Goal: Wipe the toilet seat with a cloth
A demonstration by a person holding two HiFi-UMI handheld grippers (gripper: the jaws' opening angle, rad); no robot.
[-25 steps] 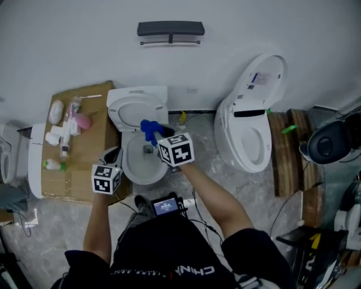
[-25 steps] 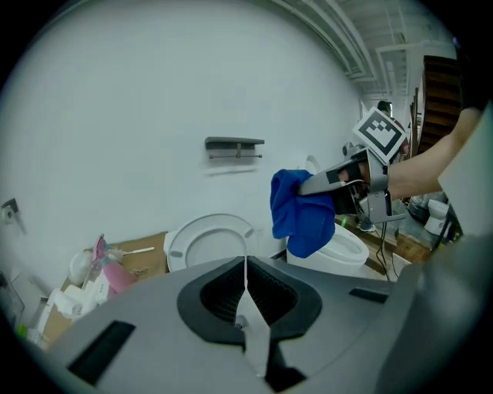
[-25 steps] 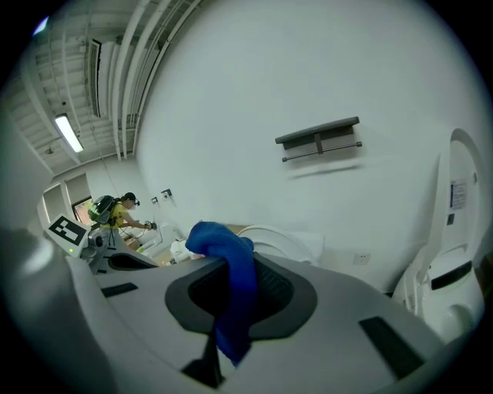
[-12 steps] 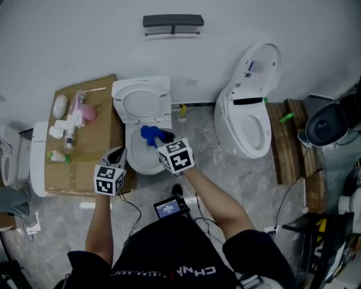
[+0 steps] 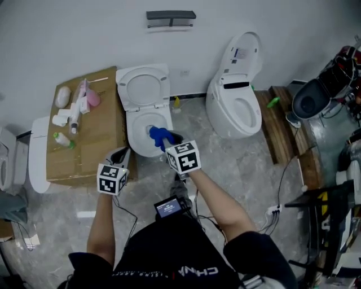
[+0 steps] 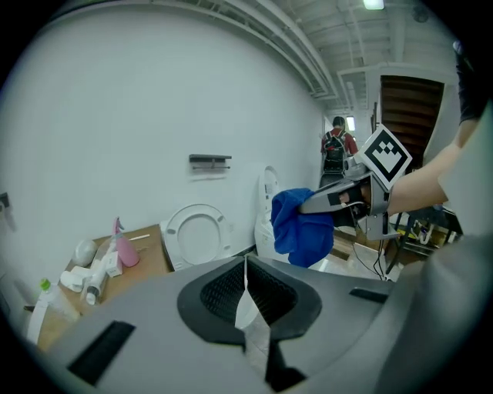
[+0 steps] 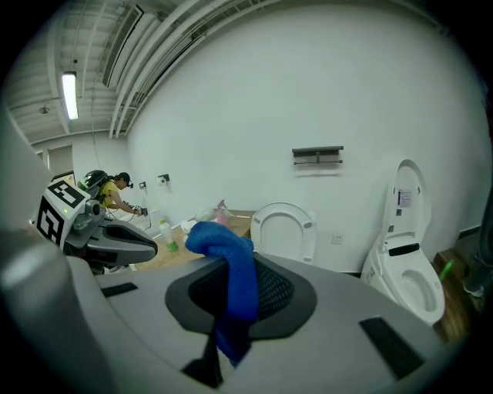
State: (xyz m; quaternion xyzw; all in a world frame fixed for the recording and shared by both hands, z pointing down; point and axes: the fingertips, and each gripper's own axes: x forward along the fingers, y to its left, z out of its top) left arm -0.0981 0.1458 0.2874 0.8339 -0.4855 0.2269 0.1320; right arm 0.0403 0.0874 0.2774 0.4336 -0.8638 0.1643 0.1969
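A grey marbled floor (image 5: 237,163) runs up to a plain white wall, with two white toilets standing against it. Nearest, a small lit screen (image 5: 167,208) sits at the waist of the person holding the grippers. The left gripper (image 5: 120,156) is out in front with its jaws pressed together. Just to its right, the right gripper (image 5: 172,139) has its jaws clamped on a blue cloth (image 5: 158,134), which bunches over the top of the jaws and hangs down in a loose fold.

From above, the cloth shows over the near half of the left toilet's bowl (image 5: 137,141), though the gripper views show it held in the air, clear of the toilet. That toilet's seat and lid (image 5: 143,88) stand raised against the wall.

Left of it, a flat sheet of cardboard (image 5: 93,152) carries a green-capped bottle (image 5: 63,140), some white containers (image 5: 61,119) and a pink bottle (image 5: 93,99). To the right stands the second toilet (image 5: 217,115), its bowl open and its lid (image 5: 242,53) upright, beside a wooden pallet (image 5: 285,132). Furthest off, a dark rack (image 5: 171,17) is fixed to the wall.
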